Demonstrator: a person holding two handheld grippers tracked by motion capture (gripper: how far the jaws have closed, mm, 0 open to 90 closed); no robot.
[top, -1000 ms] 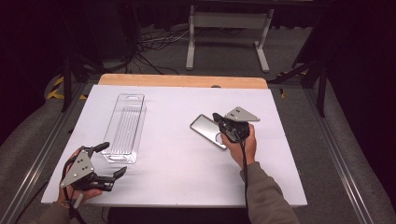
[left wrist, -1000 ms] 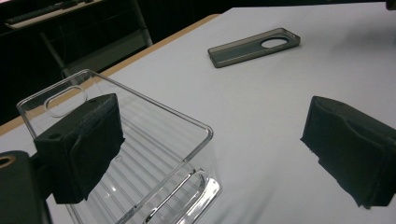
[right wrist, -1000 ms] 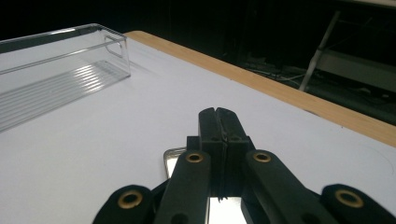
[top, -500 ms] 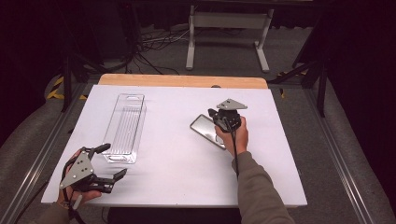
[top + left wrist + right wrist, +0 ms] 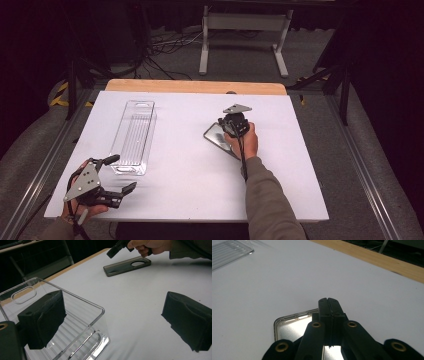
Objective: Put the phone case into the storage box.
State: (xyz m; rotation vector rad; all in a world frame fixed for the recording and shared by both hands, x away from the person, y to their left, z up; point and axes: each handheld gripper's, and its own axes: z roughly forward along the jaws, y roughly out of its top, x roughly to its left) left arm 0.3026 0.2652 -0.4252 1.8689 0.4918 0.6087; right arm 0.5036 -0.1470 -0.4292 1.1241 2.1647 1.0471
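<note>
Grey phone case (image 5: pixel 218 136) lies flat mid-table, and the right gripper (image 5: pixel 231 121), jaws pressed together on nothing, has slid forward and lower over its far end (a push seems likely), while the left gripper (image 5: pixel 120 173) rests spread beside the clear tray (image 5: pixel 134 136).

Lab, black curtains (image 5: pixel 30 40), floor cables (image 5: pixel 165 47), metal stand (image 5: pixel 245 30)
</note>
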